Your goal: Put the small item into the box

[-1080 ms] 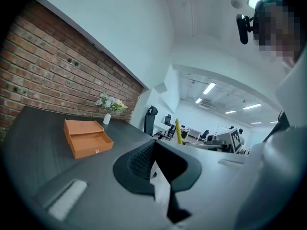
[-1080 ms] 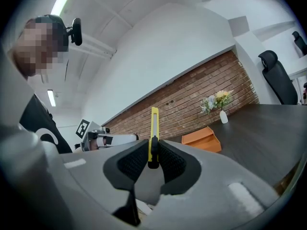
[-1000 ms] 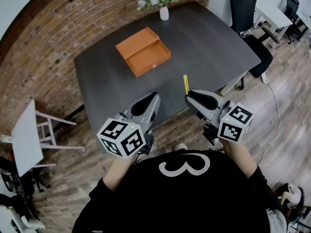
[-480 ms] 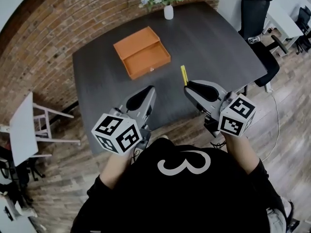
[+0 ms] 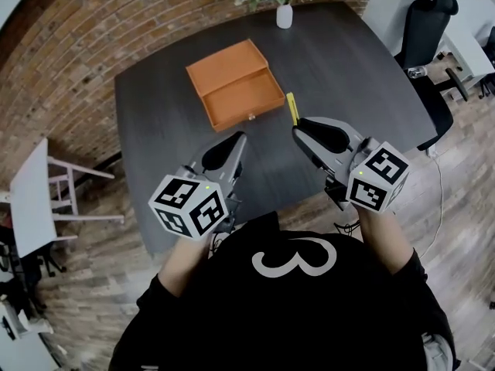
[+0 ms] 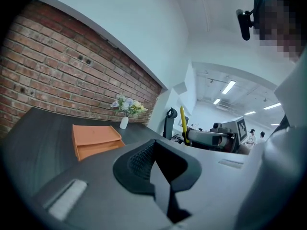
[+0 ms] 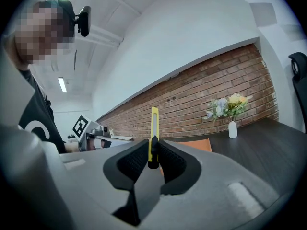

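Claws and body have moved in toward the dark surface over the last second, so both tools now hang above it rather than at its near edge, and the gap to the target has shrunk. The left claw is pressed closed with nothing in it. The right claw keeps its pads clamped on the yellow utility knife, which stands upright out of the jaws; the grip has not altered. In the head view the knife now reads just beside the front right corner of the orange box, whose tray lies open and looks empty. I judge the carry nearly over, with release into the tray still to come. Nothing lies between knife and box. Further off, a vase of flowers stands at the far edge, and an office chair sits beyond the surface on the right, both well clear.
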`<state>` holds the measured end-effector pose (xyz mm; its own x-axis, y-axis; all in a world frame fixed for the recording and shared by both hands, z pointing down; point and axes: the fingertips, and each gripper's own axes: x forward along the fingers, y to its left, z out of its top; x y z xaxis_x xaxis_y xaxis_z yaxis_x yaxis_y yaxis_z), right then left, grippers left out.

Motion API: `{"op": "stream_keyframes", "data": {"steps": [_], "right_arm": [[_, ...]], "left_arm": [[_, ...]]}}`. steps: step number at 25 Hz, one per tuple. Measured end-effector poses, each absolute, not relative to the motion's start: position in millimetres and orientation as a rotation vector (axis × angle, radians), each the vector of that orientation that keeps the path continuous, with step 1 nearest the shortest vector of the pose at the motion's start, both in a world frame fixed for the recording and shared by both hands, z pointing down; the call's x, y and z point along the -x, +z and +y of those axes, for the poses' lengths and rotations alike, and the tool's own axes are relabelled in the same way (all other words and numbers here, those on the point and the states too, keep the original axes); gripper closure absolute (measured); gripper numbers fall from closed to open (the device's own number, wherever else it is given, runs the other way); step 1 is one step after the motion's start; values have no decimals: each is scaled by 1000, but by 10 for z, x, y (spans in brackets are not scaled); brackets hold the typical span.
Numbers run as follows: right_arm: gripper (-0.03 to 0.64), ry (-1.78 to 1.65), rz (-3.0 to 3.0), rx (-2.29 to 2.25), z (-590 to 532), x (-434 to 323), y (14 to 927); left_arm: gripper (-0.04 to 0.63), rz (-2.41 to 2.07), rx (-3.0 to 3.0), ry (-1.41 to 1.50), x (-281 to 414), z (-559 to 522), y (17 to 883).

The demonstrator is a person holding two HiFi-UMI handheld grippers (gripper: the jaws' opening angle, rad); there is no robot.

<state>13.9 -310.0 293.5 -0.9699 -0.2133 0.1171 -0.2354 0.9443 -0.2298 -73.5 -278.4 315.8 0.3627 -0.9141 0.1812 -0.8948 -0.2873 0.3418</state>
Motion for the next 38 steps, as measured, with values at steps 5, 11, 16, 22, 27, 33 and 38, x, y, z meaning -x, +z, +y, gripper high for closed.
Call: {"op": "stream_keyframes", "data": {"steps": [5,11,16,22,27,33,38], "right_arm": [[549,364,-2982,-314,-3424,203,2972],[549,348,-2928,-267,-3781,599,3159],[549,298,-2880,-224,-4040,912,3372],[549,211,-2781,-150,-4268,1259,3715],[549,97,-2650,-81,-4322,1466,4110],[549,-100,-2485,-10,-4296,1539,4541],[549,-240,-2319,72,-4324,1608,4884]], "left_arm": [[583,-1585,-2184,-75,1018,-3013,3288],[583,-1576,-2109,-78,1316,-3237,3537],[582,-1571,-2042,-79,1543,-3341,3769],[583,-1585,-1975,-78,1823,-3443,4003],[581,-1582,-1925,-90,1958,-3467,4179],[581,-1568,-1898,-88,1980,-3423,4368],[582,-1566,-1869,-109,2073,-3452,4484]]}}
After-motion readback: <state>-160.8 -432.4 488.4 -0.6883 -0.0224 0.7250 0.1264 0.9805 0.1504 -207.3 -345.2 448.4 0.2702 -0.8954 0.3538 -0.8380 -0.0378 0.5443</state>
